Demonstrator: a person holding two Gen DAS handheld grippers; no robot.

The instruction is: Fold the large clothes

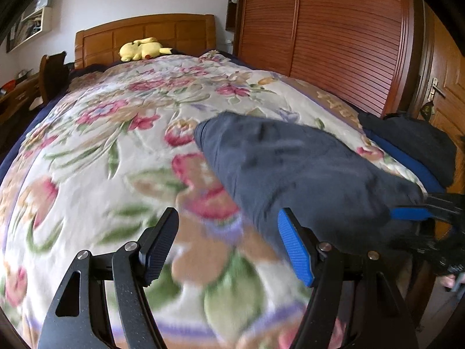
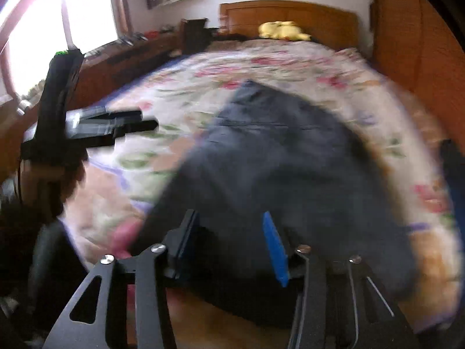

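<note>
Both handheld tools are matte black with speckled, cut-out linkage arms joined by round silver screws. The left gripper (image 1: pixel 229 244) carries ribbed fingers (image 1: pixel 295 247), one padded bright blue; the right gripper (image 2: pixel 229 244) shows a matching blue pad.

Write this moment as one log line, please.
garment: on bed | left gripper: open, empty | right gripper: open over garment
</note>
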